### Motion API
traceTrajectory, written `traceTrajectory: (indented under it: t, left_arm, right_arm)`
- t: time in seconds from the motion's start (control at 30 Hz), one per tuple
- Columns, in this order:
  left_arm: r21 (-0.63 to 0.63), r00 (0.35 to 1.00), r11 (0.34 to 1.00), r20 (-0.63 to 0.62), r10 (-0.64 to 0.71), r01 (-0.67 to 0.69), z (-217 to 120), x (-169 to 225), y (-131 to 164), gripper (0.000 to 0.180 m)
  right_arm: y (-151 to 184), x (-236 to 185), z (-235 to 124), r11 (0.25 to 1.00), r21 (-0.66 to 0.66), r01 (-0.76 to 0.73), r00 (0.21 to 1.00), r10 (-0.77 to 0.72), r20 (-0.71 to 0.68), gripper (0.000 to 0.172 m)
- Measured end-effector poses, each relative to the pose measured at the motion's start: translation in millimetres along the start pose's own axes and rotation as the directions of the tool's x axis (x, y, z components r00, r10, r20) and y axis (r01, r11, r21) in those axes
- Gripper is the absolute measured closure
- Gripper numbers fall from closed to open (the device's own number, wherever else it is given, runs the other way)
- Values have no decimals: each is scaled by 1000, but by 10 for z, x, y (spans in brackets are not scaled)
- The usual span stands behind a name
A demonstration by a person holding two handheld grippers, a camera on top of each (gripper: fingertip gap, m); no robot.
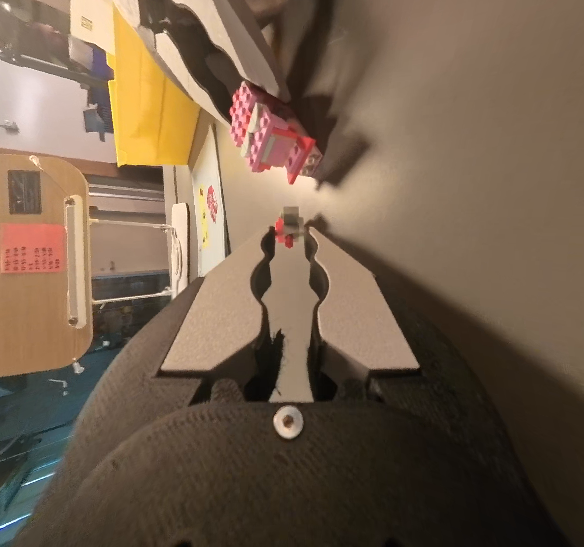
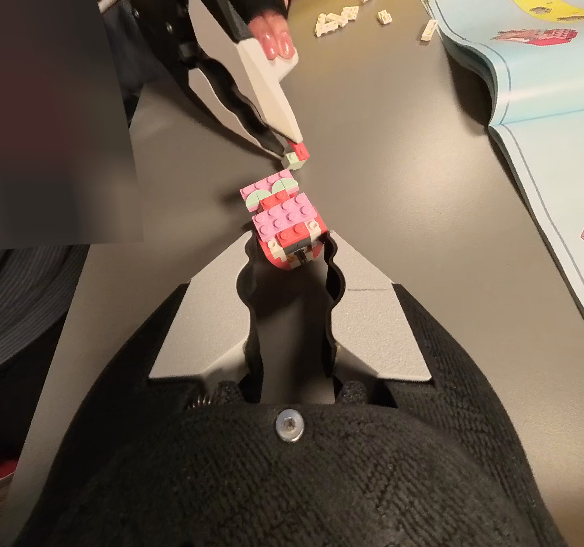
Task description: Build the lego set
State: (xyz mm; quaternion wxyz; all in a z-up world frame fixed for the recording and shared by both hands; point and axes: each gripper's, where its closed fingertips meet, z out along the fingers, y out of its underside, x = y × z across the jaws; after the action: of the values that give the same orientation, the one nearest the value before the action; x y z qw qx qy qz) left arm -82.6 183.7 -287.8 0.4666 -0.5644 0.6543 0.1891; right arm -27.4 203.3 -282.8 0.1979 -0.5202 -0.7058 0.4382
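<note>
A: Left claw (image 2: 292,152) status?
B: Clamped on a small red-and-green brick piece (image 2: 297,156) — at 12 o'clock of the pink model (image 2: 281,215).
A: Right claw (image 2: 289,247)?
B: Pinching that model, just above the counter (image 2: 395,152).

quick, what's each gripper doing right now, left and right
Left gripper: jaws closed on a small red and pale green brick piece.
Right gripper: jaws closed on the pink and red brick model.
</note>
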Motion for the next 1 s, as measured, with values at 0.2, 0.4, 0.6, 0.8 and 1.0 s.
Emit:
traceTrajectory:
  t: [0.2,0.4,0.6,0.8,1.0]
  left_arm:
    - [-60,991,995,-106,75,-82,-20,40,53,163]
    - [-94,968,995,-250,1,-25,-173,12,70,134]
    - [-40,792,851,-344,-504,524,-261,-54,-146,135]
    - [-126,372,419,-286,-883,899,-99,-168,-119,138]
    - [-171,456,465,-90,-885,869,-71,-102,-9,156]
  right_arm:
    - [2,-14,1,1000,-1,8,1000,-8,7,131]
    - [7,-34,3,1000,-4,14,1000,-14,16,131]
    - [6,-35,3,1000,-2,12,1000,-12,20,131]
    - [-81,-43,-73,997,74,17,1000,-18,18,128]
    - [-316,91,-273,963,269,-27,999,36,-27,109]
